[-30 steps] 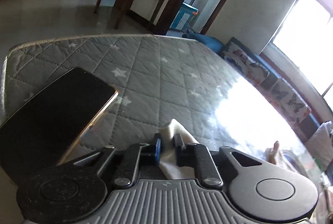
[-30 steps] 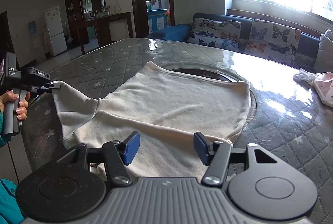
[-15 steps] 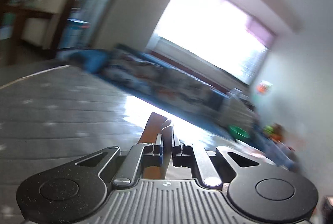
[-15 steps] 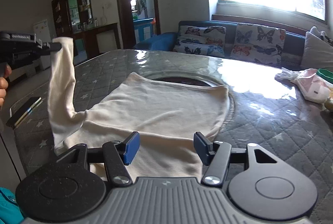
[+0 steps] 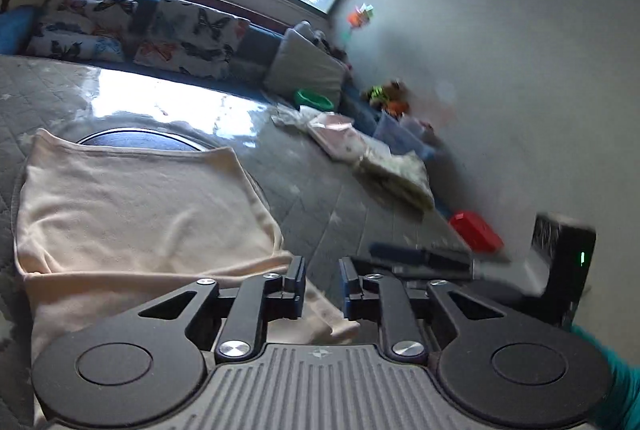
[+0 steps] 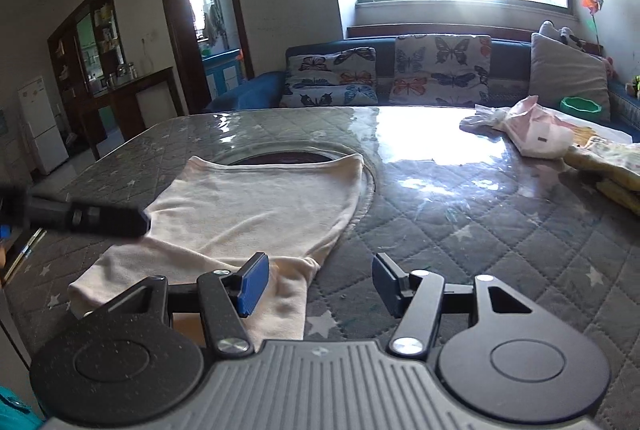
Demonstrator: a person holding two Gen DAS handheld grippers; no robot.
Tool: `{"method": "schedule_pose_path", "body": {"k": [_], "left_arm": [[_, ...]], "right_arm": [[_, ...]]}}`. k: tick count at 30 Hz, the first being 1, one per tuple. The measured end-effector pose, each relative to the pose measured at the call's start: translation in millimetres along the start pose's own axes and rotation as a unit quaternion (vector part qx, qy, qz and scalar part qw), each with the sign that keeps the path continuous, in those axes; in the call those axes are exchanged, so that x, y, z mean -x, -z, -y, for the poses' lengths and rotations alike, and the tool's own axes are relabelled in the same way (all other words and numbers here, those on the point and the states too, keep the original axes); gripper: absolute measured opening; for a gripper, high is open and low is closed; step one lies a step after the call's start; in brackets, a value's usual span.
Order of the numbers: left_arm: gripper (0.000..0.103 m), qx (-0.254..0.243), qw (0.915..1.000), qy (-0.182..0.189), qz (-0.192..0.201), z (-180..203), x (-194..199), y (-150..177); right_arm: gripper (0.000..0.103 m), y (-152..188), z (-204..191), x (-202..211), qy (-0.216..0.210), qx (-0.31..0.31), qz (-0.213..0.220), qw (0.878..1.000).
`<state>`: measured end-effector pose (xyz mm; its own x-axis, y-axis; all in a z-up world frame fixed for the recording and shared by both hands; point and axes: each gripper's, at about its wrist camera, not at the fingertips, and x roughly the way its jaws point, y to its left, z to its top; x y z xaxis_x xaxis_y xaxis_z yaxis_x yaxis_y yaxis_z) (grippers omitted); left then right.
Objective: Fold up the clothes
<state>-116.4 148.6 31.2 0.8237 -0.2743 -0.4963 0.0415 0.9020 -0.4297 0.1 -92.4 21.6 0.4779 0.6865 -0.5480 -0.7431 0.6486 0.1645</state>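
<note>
Two grippers hover low over one cream garment, and neither has hold of it. On the left gripper the blue-padded fingers stand a little apart with nothing pinched between them; cloth shows in the gap, but it lies underneath, on the table. The right gripper has its jaws spread much wider, its left pad over the near edge of the fabric and its right pad over bare quilting.

Beneath them, the cream garment lies mostly flat on the grey star-quilted table cover. Its far edge runs across a dark round inset in the tabletop. Along the near side a long strip, which looks like a sleeve, is laid across the body from the left toward the right, ending just under the left gripper's fingers. That fold looks done and let go.

Further out, at the right end of the table, sits a small heap of other clothes, pink and yellow, some looking folded and some loose. Beyond the table runs a blue sofa with butterfly cushions under a bright window.

My guess is the job is at an early stage: one side is turned in, while the opposite side and the lengthwise folds are not yet made. The body is still spread at nearly full width.
</note>
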Motion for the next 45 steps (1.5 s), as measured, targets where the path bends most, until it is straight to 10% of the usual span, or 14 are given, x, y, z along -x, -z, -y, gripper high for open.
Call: {"method": "schedule_pose_path", "body": {"k": [11,28,45], "left_arm": [[0.024,0.049,0.9880,-0.145,-0.023,-81,31,18],[0.023,0.014,0.9848,-0.172,-0.023,-108,9,3],[0.020,0.004,0.9773,-0.212,0.008,-101,29,0]], "right_arm": [[0.047,4,-26,-28,-0.043,0.032,-0.031,0.998],[0.005,3,-43,-55,-0.030,0.087,-0.046,0.995],[0.009,-2,-38,-51,-0.005,0.081,-0.026,0.996]]}}
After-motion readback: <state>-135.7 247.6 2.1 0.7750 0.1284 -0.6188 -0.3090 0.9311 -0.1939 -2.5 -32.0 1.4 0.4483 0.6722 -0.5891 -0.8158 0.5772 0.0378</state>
